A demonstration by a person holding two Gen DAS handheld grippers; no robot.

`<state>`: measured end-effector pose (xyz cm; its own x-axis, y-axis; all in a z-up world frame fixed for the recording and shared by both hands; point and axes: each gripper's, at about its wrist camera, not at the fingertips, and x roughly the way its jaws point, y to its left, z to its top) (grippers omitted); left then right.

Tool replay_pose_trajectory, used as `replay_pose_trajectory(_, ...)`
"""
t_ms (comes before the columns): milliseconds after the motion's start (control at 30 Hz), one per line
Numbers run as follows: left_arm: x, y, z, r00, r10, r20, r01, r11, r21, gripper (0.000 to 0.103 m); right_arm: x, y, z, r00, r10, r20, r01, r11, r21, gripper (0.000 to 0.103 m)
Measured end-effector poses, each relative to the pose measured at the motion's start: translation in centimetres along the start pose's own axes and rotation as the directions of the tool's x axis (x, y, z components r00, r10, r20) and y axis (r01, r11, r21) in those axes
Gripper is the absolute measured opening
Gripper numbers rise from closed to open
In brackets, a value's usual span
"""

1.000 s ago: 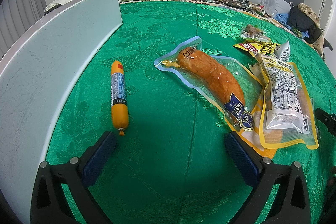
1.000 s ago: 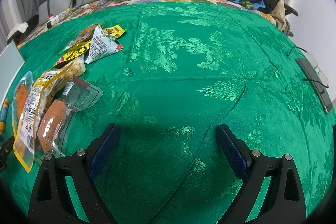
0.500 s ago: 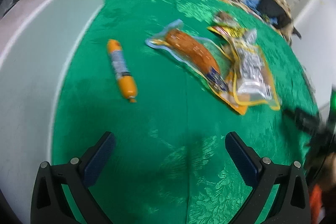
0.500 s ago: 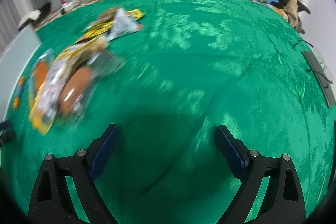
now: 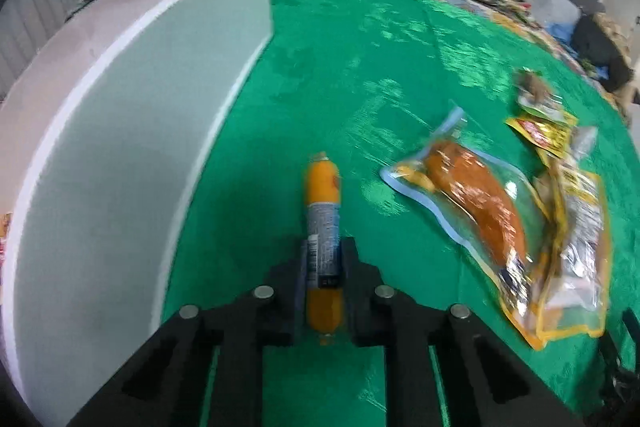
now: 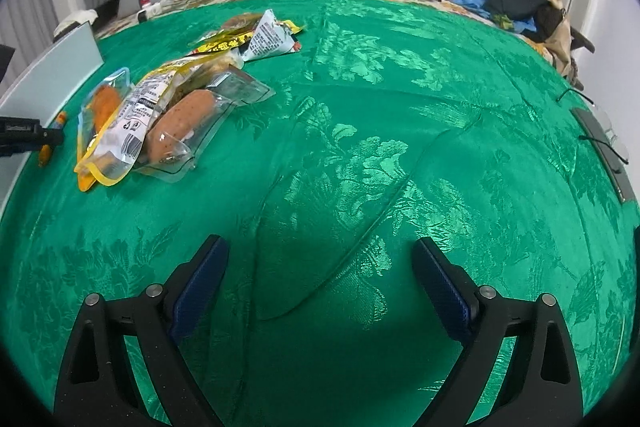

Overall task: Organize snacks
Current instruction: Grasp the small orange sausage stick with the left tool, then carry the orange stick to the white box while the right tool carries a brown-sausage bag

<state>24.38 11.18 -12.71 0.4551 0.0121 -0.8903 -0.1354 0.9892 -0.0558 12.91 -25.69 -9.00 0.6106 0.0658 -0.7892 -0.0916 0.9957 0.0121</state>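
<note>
1. While the right gripper (image 6: 320,279) sits at the bottom of its frame with fingers spread wide over bare green cloth (image 6: 400,147), the left gripper (image 5: 323,267) is pinching the orange sausage stick (image 5: 322,211) around its labelled middle, dead centre low in the left wrist view.
2. The stick points away up the frame, and both its ends poke out past the fingers.
3. A pale board (image 5: 120,167) fills the left side.
4. To the right of the frame, the vacuum-packed sausage (image 5: 476,203) lies beside the yellow-edged pack (image 5: 580,251), edges overlapping.
5. In the right wrist view that snack pile (image 6: 168,115) sits upper left, kinda heaped.
</note>
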Motion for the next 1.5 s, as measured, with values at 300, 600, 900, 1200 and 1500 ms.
replay_pose_trajectory(300, -4.4, 0.5, -8.3, 0.994, -0.104, 0.016, 0.103, 0.993, 0.055, 0.015, 0.0, 0.0, 0.0, 1.000, 0.002, 0.001, -0.002, 1.000, 0.001, 0.096)
replay_pose_trajectory(600, -5.8, 1.4, -11.1, 0.986, -0.156, 0.054, 0.154, 0.987, 0.039, 0.025, -1.8, 2.3, 5.4, 0.995, 0.095, -0.012, -0.095, 0.995, 0.006, 0.093)
replay_pose_trajectory(900, -5.8, 0.8, -11.6, 0.995, -0.075, 0.061, 0.068, 0.992, 0.105, 0.053, 4.5, 5.8, 10.9, 0.970, 0.105, -0.220, -0.092, 0.993, 0.071, 0.073)
replay_pose_trajectory(1200, -5.5, 1.1, -10.8, 0.996, -0.064, 0.068, 0.057, 0.993, 0.107, 0.015, 5.9, 9.2, 9.7, 0.954, 0.077, -0.291, -0.093, 0.995, -0.044, 0.056)
replay_pose_trajectory(1500, -8.6, 4.2, -12.5, 0.941, -0.316, 0.119, 0.323, 0.945, -0.046, 0.015, -0.6, 0.3, 5.4, 0.919, 0.337, -0.206, -0.279, 0.923, 0.266, 0.046)
